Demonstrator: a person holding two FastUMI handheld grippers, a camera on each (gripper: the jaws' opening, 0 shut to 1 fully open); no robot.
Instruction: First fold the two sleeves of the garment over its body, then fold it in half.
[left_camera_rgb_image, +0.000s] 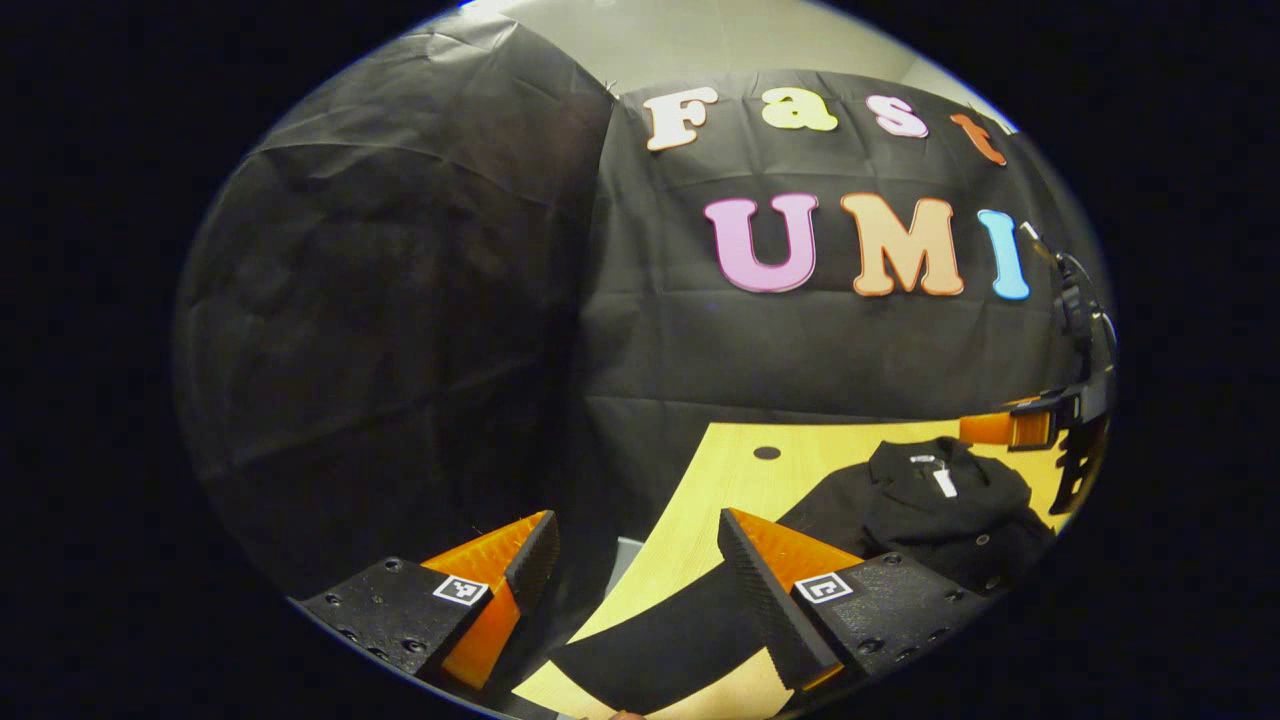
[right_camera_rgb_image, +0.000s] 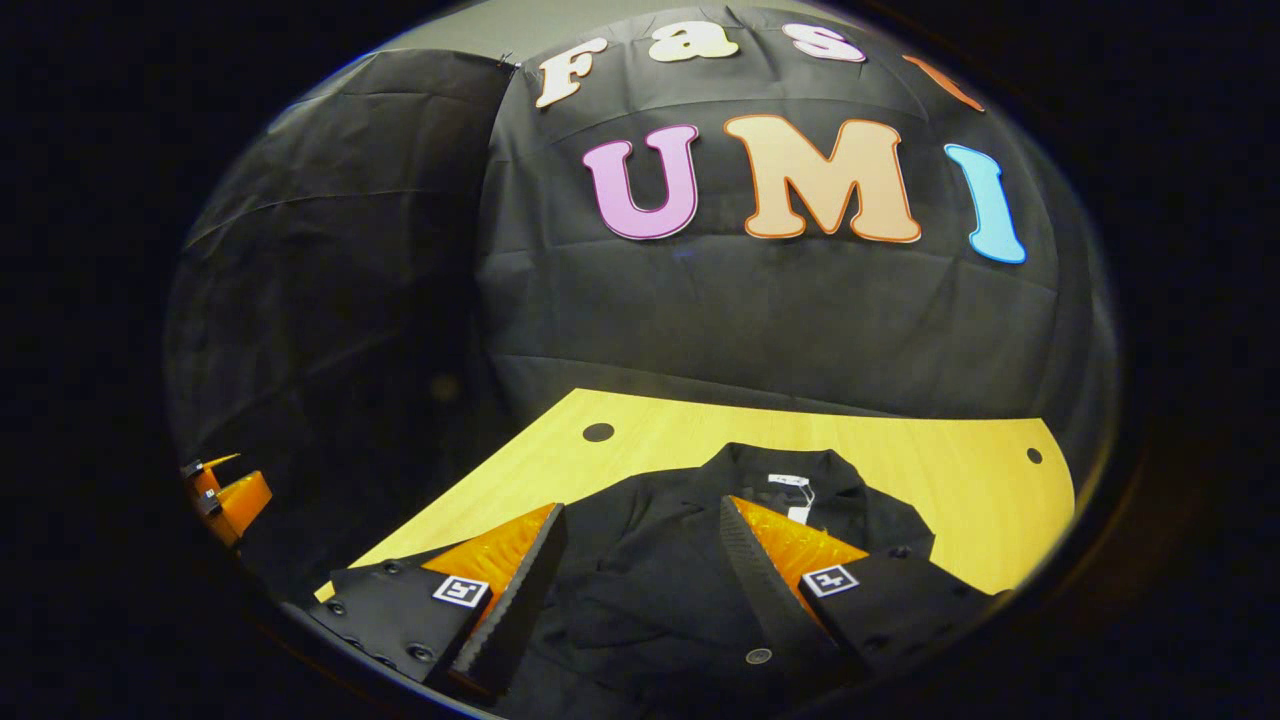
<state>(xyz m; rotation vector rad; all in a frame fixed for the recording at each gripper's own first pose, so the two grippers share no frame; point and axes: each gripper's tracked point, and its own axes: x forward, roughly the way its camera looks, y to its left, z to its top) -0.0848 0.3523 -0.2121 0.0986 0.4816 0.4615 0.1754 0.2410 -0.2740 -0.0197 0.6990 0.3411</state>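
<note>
The black garment (right_camera_rgb_image: 680, 560) lies flat on the wooden table (right_camera_rgb_image: 920, 450), collar toward the back wall. The right gripper (right_camera_rgb_image: 640, 580) hovers wide open above its body; the left gripper (left_camera_rgb_image: 640, 590) gapes wide beside a spread sleeve (left_camera_rgb_image: 660, 640).

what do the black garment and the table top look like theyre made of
Garment: seemingly a matte woven fabric, maybe a heavier coat cloth; it drapes in soft folds, gives no shine, and carries buttons and a sewn-in neck tag.
Table top: looks like light wood or a wood-pattern laminate, smooth with a faint sheen; fine straight grain lines show, which of the two is unclear.
</note>
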